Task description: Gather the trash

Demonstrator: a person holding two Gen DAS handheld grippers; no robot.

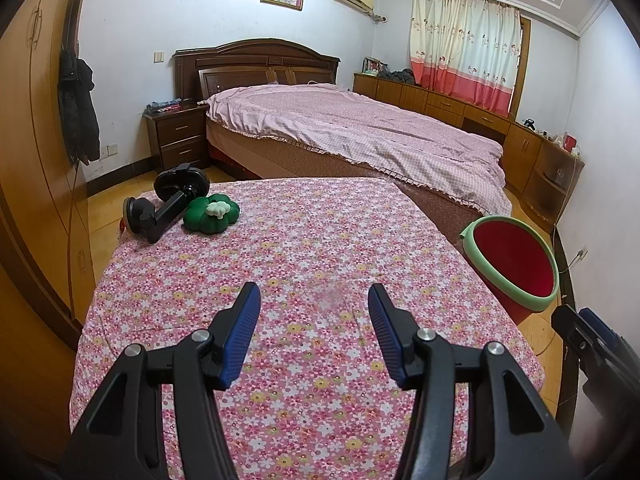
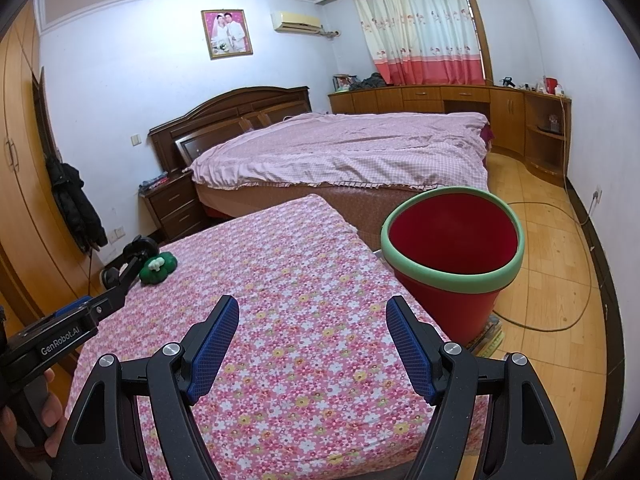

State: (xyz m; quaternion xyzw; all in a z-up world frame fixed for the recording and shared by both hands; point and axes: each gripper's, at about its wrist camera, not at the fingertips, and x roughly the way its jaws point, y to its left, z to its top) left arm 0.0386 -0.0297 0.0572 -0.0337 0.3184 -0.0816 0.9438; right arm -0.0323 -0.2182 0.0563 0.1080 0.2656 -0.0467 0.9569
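Both grippers, left (image 1: 314,300) and right (image 2: 312,312), hang over my flowered table (image 1: 304,240) with jaws parted and nothing between them.

Far at the table's left corner lie a black holder (image 1: 168,208) and, touching it, a green flower-shaped thing (image 1: 211,214) (white piece on top). The red bin (image 2: 452,256), green-rimmed, stands just beside the table's right edge.

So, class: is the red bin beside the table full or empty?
Empty, as far as shows. The red bin has only bare red walls inside below its green rim; its very bottom is hidden.
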